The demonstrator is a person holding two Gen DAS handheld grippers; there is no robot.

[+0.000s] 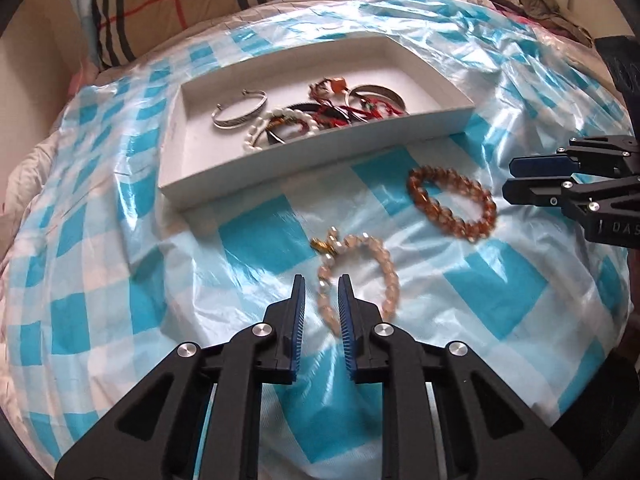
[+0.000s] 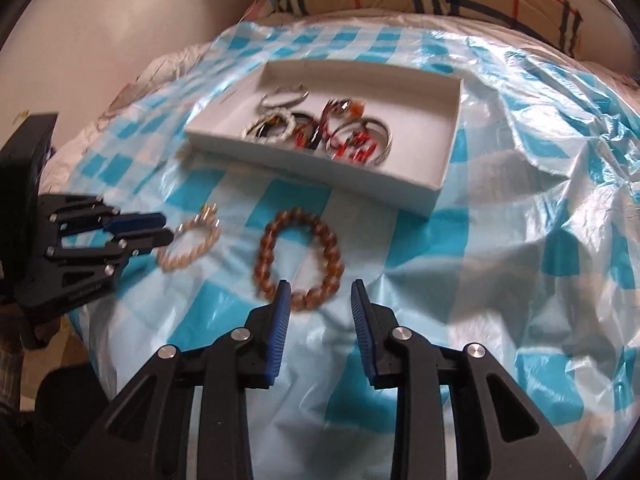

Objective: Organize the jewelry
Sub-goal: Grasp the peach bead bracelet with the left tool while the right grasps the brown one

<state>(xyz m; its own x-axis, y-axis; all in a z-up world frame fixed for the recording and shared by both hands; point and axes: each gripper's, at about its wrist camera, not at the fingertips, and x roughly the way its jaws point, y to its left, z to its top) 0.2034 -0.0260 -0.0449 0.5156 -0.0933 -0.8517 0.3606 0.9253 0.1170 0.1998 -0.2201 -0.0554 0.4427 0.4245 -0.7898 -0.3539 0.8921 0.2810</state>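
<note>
A pale pink bead bracelet point(image 1: 390, 276) lies on the checked sheet, and its left strand runs between the jaws of my left gripper point(image 1: 321, 285). The jaws stand narrow but open, with a gap beside the beads. An amber-brown bead bracelet point(image 2: 265, 258) lies to its right. Its near arc sits between the wide-open jaws of my right gripper point(image 2: 320, 294), untouched. In the right wrist view my left gripper point(image 2: 168, 229) points at the pale bracelet point(image 2: 180, 265) from the left. In the left wrist view my right gripper point(image 1: 514, 178) hangs just right of the brown bracelet point(image 1: 489, 210).
A shallow white box point(image 1: 240, 186) point(image 2: 320, 172) beyond both bracelets holds a silver bangle point(image 1: 232, 123), a pearl bracelet, red cord pieces and a metal bangle. A wrinkled blue-and-white plastic sheet point(image 1: 120, 280) covers the bed. Plaid pillows point(image 1: 168, 4) lie behind it.
</note>
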